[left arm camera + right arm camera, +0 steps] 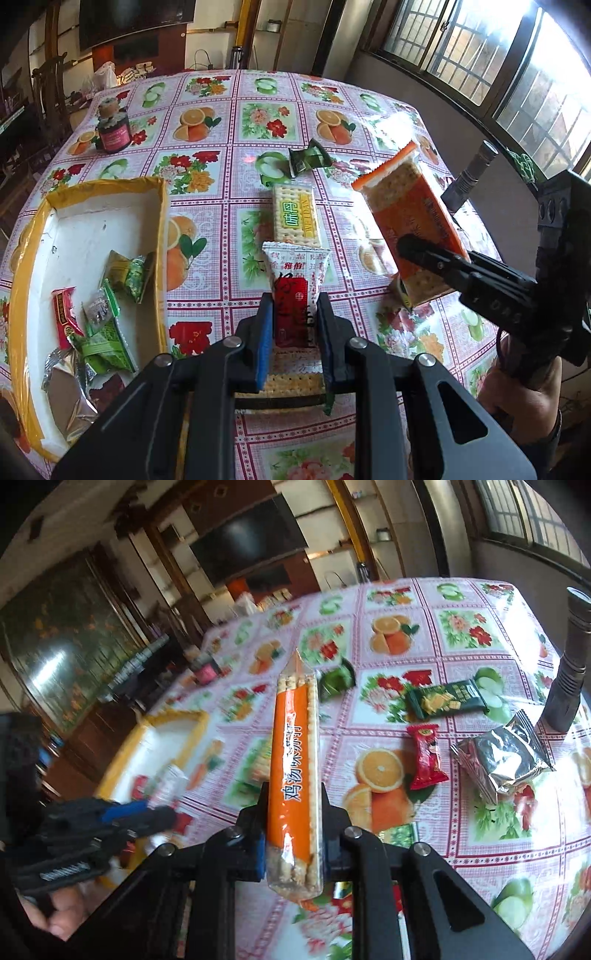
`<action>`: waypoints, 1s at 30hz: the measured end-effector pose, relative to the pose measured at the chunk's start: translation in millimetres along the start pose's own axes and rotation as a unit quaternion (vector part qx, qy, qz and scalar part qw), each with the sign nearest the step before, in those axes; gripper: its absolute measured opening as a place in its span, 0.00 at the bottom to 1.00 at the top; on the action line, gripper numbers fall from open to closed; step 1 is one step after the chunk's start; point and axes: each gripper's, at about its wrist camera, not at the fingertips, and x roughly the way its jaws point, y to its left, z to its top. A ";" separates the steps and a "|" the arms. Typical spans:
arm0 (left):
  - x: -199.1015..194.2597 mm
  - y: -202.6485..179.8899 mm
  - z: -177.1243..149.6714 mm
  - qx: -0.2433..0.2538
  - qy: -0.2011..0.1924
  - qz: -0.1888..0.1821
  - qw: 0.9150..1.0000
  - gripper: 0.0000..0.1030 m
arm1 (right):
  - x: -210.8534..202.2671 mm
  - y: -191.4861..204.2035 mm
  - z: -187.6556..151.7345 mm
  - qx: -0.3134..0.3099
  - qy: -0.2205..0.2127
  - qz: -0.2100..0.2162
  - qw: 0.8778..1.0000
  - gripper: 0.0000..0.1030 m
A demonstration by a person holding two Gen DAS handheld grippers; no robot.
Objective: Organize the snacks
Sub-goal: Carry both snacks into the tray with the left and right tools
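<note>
The left gripper (295, 325) was closed on a white and red snack packet (295, 291), a crinkled pouch with a serrated top edge, held upright just beside the yellow-rimmed tray (162, 229). The right gripper (293, 834) was clamped on an orange cracker pack (293, 771), a long clear sleeve showing stacked biscuits at both ends, held raised off the tablecloth (461, 664).

Only the left wrist view showed the tray's contents: a red packet (64, 317), green packets (105, 339) and a silver foil wrapper (61, 384) lying on its white floor. It also showed a yellow cracker pack (295, 218) flat on the cloth beyond the held packet, and a dark jar (113, 129) well beyond the tray.

Only the right wrist view showed the items well apart from the tray on its far side: a dark green bar (445, 701), a small red packet (426, 755), a creased silver foil bag (506, 764) and a black ribbed flashlight (569, 672) standing by the table edge. Both views showed a small crumpled green wrapper (336, 679).

The tablecloth was glossy, printed in squares of oranges, apples and flowers.
</note>
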 end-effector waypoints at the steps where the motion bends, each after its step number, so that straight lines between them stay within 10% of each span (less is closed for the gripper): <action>1: -2.6 -1.6 -1.2 0.001 -0.002 0.000 1.000 0.23 | -2.6 1.1 -0.2 0.003 -0.002 0.005 1.000 0.18; 30: -63.3 113.8 -47.4 -0.097 -0.045 0.081 0.991 0.23 | 49.3 109.5 -12.1 -0.067 0.041 0.118 0.990 0.18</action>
